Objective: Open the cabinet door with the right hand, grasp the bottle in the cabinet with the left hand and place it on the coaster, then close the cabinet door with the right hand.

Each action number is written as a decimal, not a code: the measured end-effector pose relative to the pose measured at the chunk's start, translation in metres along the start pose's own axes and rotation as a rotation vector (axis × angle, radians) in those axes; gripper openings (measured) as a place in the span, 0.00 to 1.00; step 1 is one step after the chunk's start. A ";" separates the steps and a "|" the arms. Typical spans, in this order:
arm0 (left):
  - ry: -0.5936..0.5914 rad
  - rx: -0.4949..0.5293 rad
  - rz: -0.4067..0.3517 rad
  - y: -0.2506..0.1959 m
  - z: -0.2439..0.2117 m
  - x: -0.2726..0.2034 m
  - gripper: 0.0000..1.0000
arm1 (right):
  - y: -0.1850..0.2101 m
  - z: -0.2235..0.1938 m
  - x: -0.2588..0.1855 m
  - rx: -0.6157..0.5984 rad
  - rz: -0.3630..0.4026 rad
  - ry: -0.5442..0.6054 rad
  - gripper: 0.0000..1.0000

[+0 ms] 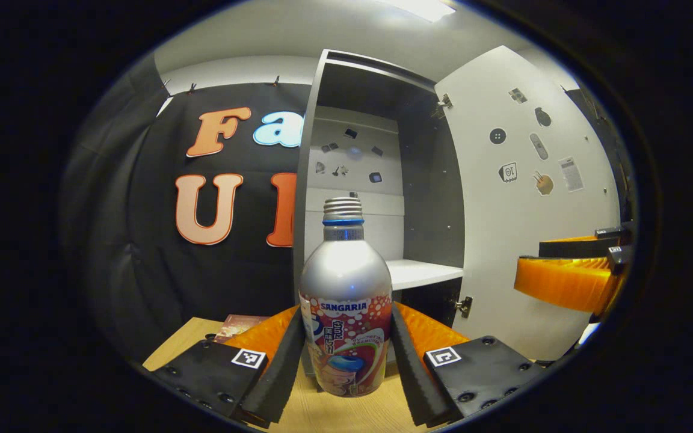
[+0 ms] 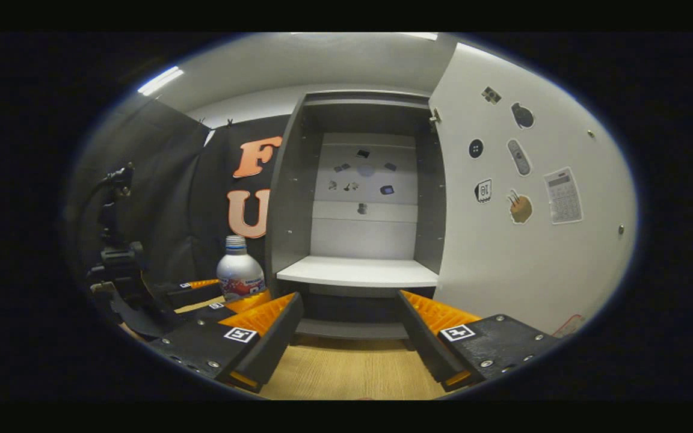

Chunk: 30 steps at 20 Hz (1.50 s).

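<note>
The cabinet [image 2: 358, 198] fills the centre of the right gripper view, its door [image 2: 527, 198] swung wide at right and its shelf [image 2: 358, 272] bare. At lower centre of the left gripper view the left gripper [image 1: 346, 355] clasps the bottle [image 1: 345, 300], both fingers pressed to its sides, base near the table [image 1: 334, 412]. The bottle stands upright, long axis vertical, neck toward the top of the frame. The right gripper [image 2: 349, 328] hangs spread and empty. A coaster cannot be made out for certain; the bottle probably wants lowering level and releasing only once seated.
</note>
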<state>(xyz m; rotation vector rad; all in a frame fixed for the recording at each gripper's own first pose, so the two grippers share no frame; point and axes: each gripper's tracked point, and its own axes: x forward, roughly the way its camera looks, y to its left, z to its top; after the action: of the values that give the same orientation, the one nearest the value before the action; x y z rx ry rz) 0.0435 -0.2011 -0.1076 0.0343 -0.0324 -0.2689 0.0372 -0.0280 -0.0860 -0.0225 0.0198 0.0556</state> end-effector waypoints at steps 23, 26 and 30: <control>0.243 0.020 -0.013 0.020 -0.216 -0.097 0.83 | 0.043 -0.065 -0.068 -0.010 -0.089 0.178 0.95; 0.244 0.044 -0.015 0.019 -0.217 -0.100 0.82 | 0.043 -0.063 -0.067 -0.007 -0.083 0.174 0.95; 0.246 0.086 -0.031 0.013 -0.217 -0.103 0.84 | 0.042 -0.059 -0.065 -0.001 -0.081 0.171 0.95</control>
<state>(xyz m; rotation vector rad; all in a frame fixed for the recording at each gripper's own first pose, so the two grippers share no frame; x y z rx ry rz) -0.0443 -0.1545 -0.3265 0.1532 0.2013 -0.2929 -0.0310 0.0092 -0.1450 -0.0291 0.1896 -0.0278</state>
